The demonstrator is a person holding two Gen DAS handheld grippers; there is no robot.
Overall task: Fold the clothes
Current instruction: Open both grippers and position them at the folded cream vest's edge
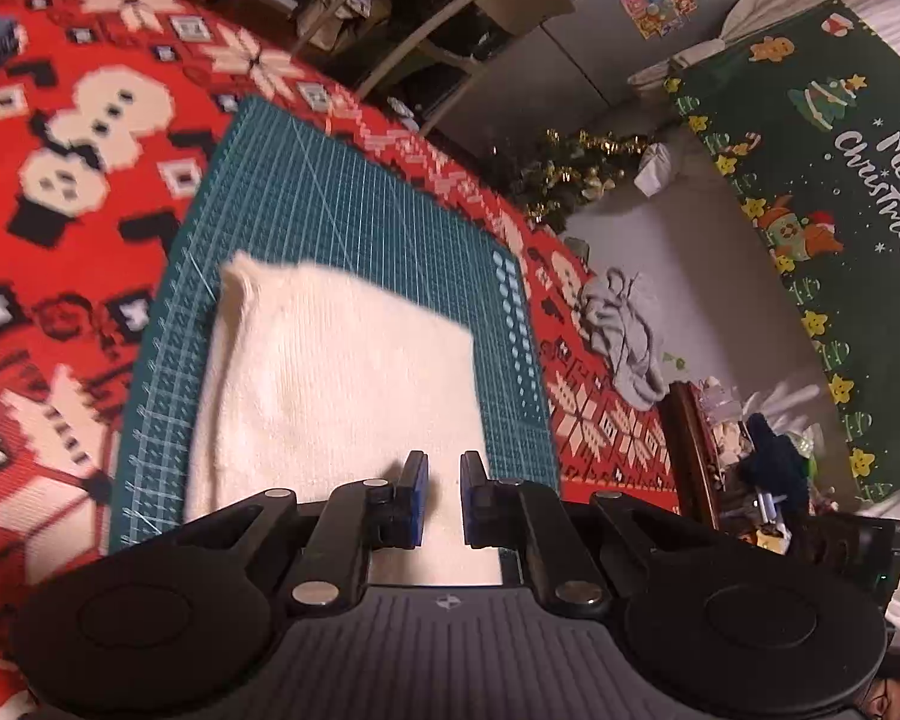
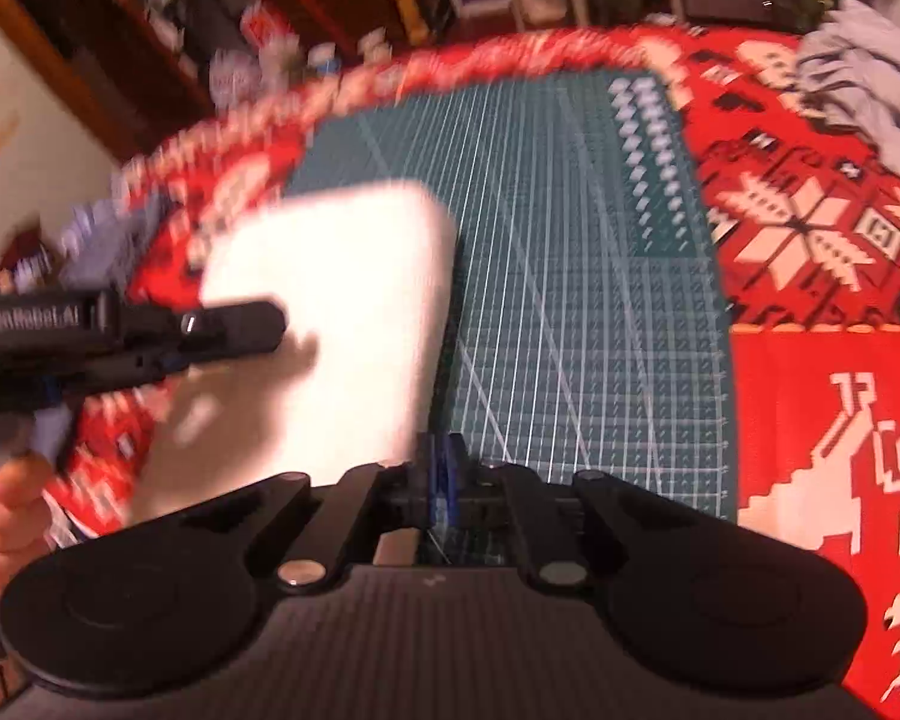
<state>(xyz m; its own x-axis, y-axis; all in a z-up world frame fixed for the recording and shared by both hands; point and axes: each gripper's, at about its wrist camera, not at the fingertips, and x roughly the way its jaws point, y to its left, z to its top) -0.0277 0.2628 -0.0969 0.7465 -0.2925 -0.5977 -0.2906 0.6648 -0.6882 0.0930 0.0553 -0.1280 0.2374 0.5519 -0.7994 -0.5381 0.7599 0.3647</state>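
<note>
A folded white cloth (image 1: pixel 336 372) lies on the green cutting mat (image 1: pixel 354 210). My left gripper (image 1: pixel 444 480) hovers over the cloth's near edge with its jaws a little apart and nothing between them. In the right wrist view the same white cloth (image 2: pixel 342 312) lies left of centre on the mat (image 2: pixel 582 300). My right gripper (image 2: pixel 441 468) is shut and empty at the cloth's near right corner. The left gripper (image 2: pixel 234 324) shows there from the side, over the cloth's left part. That view is blurred.
A red Christmas-patterned tablecloth (image 1: pixel 78 138) covers the table under the mat. A crumpled grey garment (image 1: pixel 624 336) lies at the table's right edge; it also shows in the right wrist view (image 2: pixel 864 84). Chairs, shelves and a green Christmas banner (image 1: pixel 822 192) stand beyond the table.
</note>
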